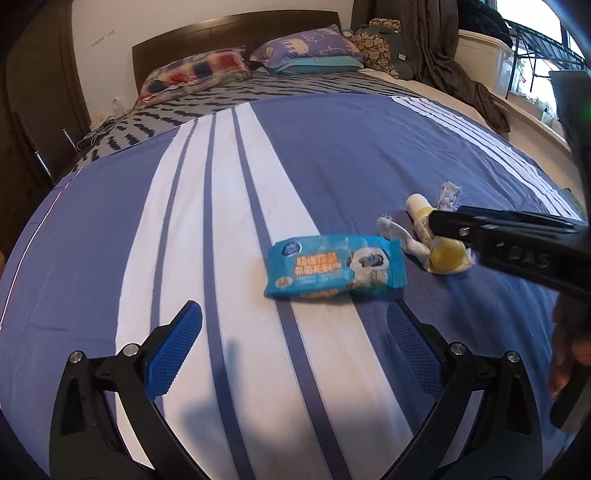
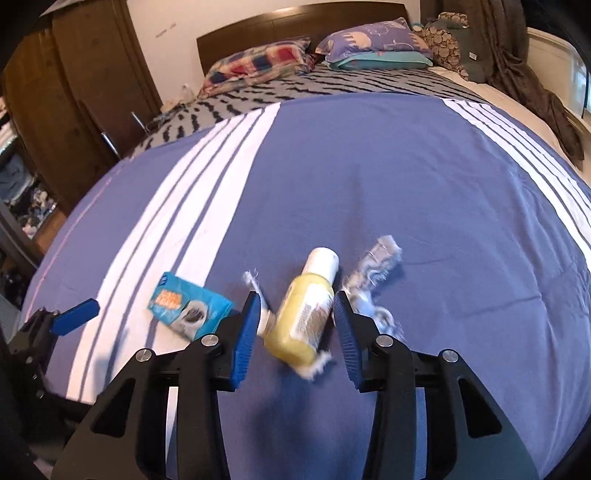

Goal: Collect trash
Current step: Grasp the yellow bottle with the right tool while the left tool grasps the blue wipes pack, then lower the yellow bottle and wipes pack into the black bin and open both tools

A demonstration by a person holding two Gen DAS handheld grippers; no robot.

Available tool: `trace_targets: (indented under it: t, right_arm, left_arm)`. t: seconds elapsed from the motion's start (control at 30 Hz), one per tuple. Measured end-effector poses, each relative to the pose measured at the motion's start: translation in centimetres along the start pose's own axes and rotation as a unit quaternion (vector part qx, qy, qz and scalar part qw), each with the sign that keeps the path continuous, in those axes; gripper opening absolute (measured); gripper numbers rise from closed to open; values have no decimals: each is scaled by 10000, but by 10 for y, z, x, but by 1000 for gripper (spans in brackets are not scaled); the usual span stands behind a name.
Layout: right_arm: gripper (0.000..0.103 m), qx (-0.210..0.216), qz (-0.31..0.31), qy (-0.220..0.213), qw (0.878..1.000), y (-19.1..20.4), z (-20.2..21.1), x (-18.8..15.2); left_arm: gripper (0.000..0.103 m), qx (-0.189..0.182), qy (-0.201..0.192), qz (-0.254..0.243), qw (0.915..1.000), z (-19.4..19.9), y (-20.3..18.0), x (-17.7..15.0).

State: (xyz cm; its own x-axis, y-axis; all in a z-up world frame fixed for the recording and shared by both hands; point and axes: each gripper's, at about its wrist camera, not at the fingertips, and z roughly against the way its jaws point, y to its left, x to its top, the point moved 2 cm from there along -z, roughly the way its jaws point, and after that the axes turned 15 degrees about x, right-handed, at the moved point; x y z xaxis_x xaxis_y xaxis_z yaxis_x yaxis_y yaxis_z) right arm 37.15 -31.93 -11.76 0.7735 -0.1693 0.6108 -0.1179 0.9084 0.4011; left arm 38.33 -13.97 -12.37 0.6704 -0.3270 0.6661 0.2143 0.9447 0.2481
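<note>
A small yellow bottle (image 2: 304, 317) with a white cap lies on the blue striped bedspread (image 2: 406, 184), between the open fingers of my right gripper (image 2: 295, 306), which straddles it without clamping. Crumpled tissue scraps (image 2: 376, 269) lie beside and under the bottle. A blue wet-wipe packet (image 2: 188, 312) lies to the left. In the left wrist view the packet (image 1: 334, 271) lies just ahead of my open, empty left gripper (image 1: 295, 314); the bottle (image 1: 436, 236), the tissue (image 1: 448, 194) and the right gripper (image 1: 436, 227) are at the right.
Pillows (image 1: 195, 72) and a dark wooden headboard (image 1: 236, 29) are at the far end of the bed. A brown blanket (image 1: 461, 85) hangs at the right. A wooden wardrobe (image 2: 74, 92) stands to the left.
</note>
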Motion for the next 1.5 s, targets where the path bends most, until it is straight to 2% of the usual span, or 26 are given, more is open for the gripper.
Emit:
trace_targets:
  t: [0.17, 0.27, 0.53, 0.6, 0.73, 0.77, 0.8, 0.83, 1.0, 1.13, 1.5]
  right_arm:
    - [41, -237, -26, 161, 9996, -6, -20, 1]
    - [35, -288, -12, 192, 9994, -10, -25, 5]
    - [34, -285, 2, 246, 9993, -19, -32, 12]
    - [34, -247, 14, 203, 9995, -17, -29, 11]
    - [34, -152, 51, 59, 9999, -12, -16, 14]
    - [34, -134, 86, 1, 9999, -8, -9, 15]
    - [34, -131, 115, -24, 9998, -5, -6, 15]
    - [34, -136, 158, -56, 9998, -1, 0, 15]
    - [34, -87, 193, -114, 9997, 11, 26, 6]
    - [34, -113, 256, -99, 9996, 23, 51, -13]
    - [34, -124, 539, -143, 9984, 77, 134, -104]
  left_arm:
    - [95, -50, 44, 13, 10000, -15, -6, 11]
    - [95, -131, 66, -1, 9999, -24, -11, 16]
    - [94, -394, 224, -91, 9989, -45, -26, 23]
    - [79, -567, 263, -92, 9980, -47, -27, 23]
    - [64, -700, 255, -155, 9971, -42, -30, 22]
    - [50, -727, 247, -170, 9969, -39, -30, 20]
    - [28, -766, 260, -194, 9965, -37, -31, 19]
    - [30, -782, 304, -211, 9963, -34, -30, 16]
    - [28, -852, 298, -335, 9953, -8, -27, -2]
    - [27, -912, 228, -334, 9950, 30, -20, -28]
    - [27, -848, -148, 20, 9963, 153, 9, -100]
